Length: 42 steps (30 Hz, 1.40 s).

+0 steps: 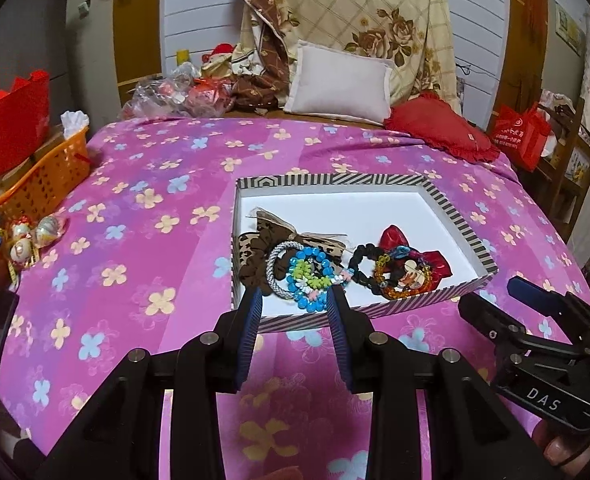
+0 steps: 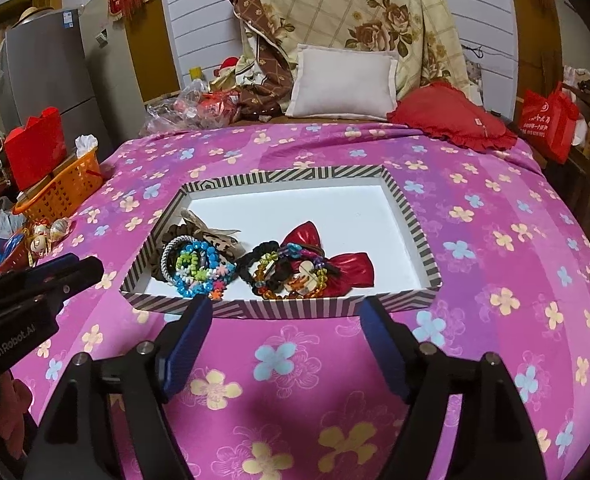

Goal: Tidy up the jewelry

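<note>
- Orange basket [image 1: 43,184] w/ a red paper bag [image 1: 15,120] standing in it, at the bed's left edge; small painted egg ornaments [image 1: 35,236] lie just beside it on the bedspread [image 1: 143,184], which is pink w/ flower print.
- Left gripper [image 1: 295,300]: jaws partly apart, nothing between them, tips hanging over the box's near wall just in front of the beaded bracelets.
- Striped box [image 1: 471,236], black-and-white walls, white inside, open top, sits mid-bed. All jewelry is bunched along its near side; the far half shows bare white floor.
- Near-left corner of box: brown leopard-print scrunchie [image 1: 251,256] w/ a bow, a grey-white braided hair tie [image 1: 273,268] on top, and blue, green & pink beaded bracelets [image 1: 311,284] overlapping it.
- Near-right part of box: black scrunchie [image 1: 361,264], amber bead bracelet [image 1: 399,288] around a cartoon-mouse charm, all touching a shiny red bow [image 1: 435,264].
- Right gripper [image 2: 287,312]: jaws wide apart, empty, held above the bedspread just short of the box's near wall.
- Far end of bed: white pillow [image 1: 341,84], then a red frilled cushion [image 1: 443,128] at the far-right corner.
</note>
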{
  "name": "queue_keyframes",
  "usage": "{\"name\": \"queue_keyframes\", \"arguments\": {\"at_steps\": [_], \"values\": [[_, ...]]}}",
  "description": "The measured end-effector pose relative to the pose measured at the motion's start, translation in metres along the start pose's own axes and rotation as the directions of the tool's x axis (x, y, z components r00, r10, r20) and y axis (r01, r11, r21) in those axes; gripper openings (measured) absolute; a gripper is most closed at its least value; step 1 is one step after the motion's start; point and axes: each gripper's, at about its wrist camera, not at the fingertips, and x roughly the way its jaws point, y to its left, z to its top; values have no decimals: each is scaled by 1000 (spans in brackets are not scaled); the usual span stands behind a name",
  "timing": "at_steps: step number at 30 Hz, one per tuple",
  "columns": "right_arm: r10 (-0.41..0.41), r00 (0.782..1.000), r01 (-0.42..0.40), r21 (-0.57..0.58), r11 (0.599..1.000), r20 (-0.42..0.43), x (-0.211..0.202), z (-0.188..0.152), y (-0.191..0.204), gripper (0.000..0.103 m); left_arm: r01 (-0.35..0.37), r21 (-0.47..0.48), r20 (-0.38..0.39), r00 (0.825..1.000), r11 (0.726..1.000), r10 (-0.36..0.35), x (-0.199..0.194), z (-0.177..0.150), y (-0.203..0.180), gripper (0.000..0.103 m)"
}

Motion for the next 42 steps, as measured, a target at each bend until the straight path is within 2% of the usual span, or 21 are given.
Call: {"name": "queue_keyframes", "arguments": {"at_steps": [42], "values": [[8, 1000, -8, -13, 1000, -31, 7, 2, 5, 81, -11, 2, 8, 1000, 1000, 11, -5, -2, 3, 22]]}}
